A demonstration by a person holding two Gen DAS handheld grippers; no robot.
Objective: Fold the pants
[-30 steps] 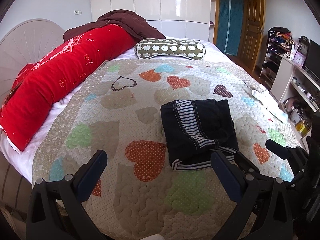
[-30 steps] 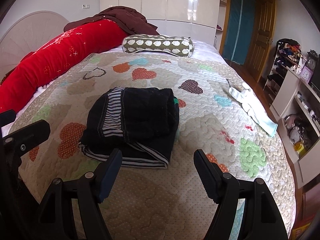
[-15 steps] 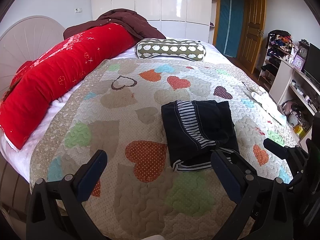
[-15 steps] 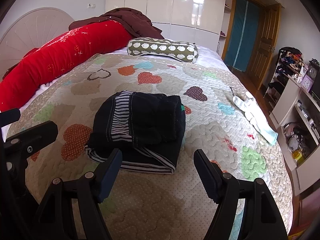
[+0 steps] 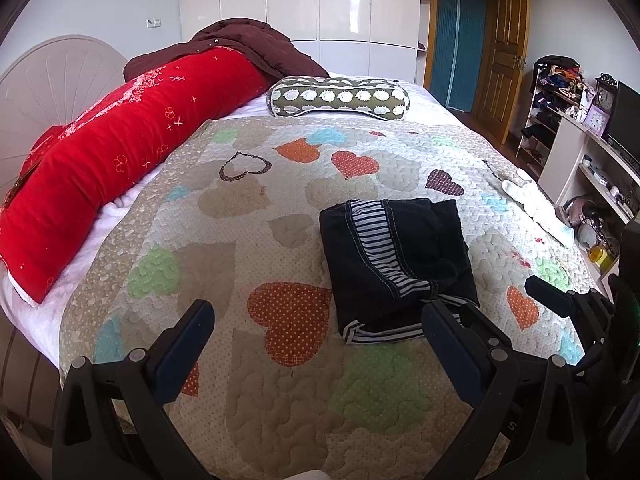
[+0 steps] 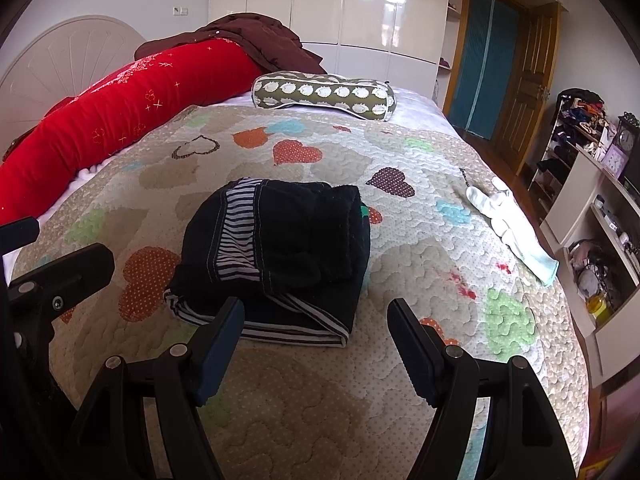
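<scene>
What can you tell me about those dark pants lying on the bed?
The pants are dark navy, nearly black, of soft-looking fabric with pale stitching and a black-and-white striped band; more striped trim shows along the near bottom edge. They are folded into a compact, roughly square stack of several layers, the upper layer a bit rumpled. The stack lies flat on the heart-patterned quilt, right of the bed's middle. Only the quilt touches them; neither gripper does.

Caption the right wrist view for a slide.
Open right gripper hovers before folded dark pants on the heart-patterned quilt.
</scene>
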